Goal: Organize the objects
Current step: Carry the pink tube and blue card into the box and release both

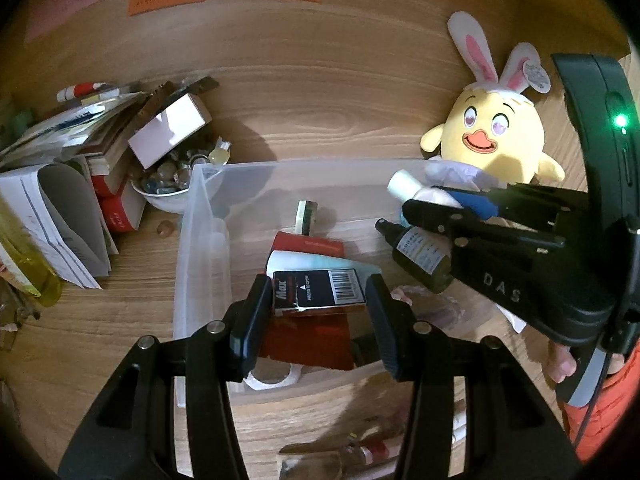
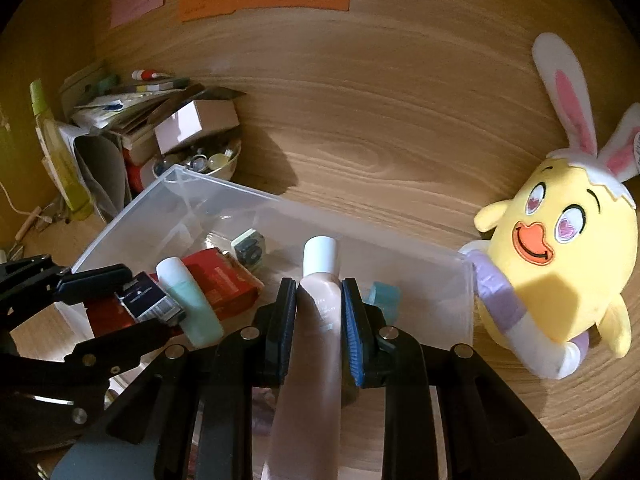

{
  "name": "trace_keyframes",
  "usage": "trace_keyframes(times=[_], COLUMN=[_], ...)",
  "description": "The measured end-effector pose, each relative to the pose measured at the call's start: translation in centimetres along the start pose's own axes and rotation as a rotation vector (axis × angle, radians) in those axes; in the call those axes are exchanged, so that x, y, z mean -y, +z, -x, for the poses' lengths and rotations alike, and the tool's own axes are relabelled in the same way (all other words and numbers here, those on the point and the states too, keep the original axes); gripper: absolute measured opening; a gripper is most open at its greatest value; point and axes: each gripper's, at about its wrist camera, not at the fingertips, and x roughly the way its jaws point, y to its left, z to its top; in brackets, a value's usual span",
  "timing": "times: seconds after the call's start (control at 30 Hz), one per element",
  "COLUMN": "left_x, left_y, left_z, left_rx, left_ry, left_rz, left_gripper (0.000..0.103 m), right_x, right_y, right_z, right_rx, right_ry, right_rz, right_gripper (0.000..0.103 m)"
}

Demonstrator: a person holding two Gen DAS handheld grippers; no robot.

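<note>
A clear plastic bin point(image 1: 200, 240) point(image 2: 460, 276) stands on the wooden table. My left gripper point(image 1: 318, 300) point(image 2: 132, 300) is shut on a small dark "Max" box point(image 1: 320, 290) point(image 2: 146, 298) and holds it over the bin. My right gripper point(image 2: 318, 304) point(image 1: 416, 204) is shut on a pale pink tube with a white cap point(image 2: 318, 280) point(image 1: 404, 186), above the bin's near side. In the bin lie a red box point(image 1: 308, 246) point(image 2: 224, 280), a mint tube point(image 2: 192, 300), a small square item point(image 1: 306, 216) point(image 2: 248, 248) and a dark spray bottle point(image 1: 420, 258).
A yellow chick plush with bunny ears point(image 1: 492, 132) point(image 2: 560, 264) leans behind the bin at the right. A pile of books, papers and a white box point(image 1: 168, 132) point(image 2: 196, 120) and a bowl of small trinkets point(image 1: 168, 188) sit at the left. Small bottles point(image 1: 360, 448) lie near the front.
</note>
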Motion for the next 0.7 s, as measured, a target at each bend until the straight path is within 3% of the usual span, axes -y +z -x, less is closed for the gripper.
trace_keyframes(times=[0.1, 0.27, 0.4, 0.7], left_x=[-0.1, 0.0, 0.0, 0.2], left_y=[0.0, -0.1, -0.1, -0.8], left_z=[-0.1, 0.2, 1.2, 5.1], left_rx=[-0.007, -0.012, 0.012, 0.083], left_ry=[-0.018, -0.028, -0.022, -0.004], left_rz=[0.005, 0.004, 0.004, -0.007], left_gripper=[0.048, 0.050, 0.060, 0.084], right_x=[-0.2, -0.6, -0.4, -0.4], right_y=[0.0, 0.0, -0.1, -1.8], right_z=[-0.4, 0.0, 1.7, 7.1], right_rx=[-0.026, -0.025, 0.015, 0.118], right_ry=[0.026, 0.035, 0.044, 0.058], right_rz=[0.004, -0.002, -0.022, -0.023], right_gripper=[0.021, 0.035, 0.044, 0.051])
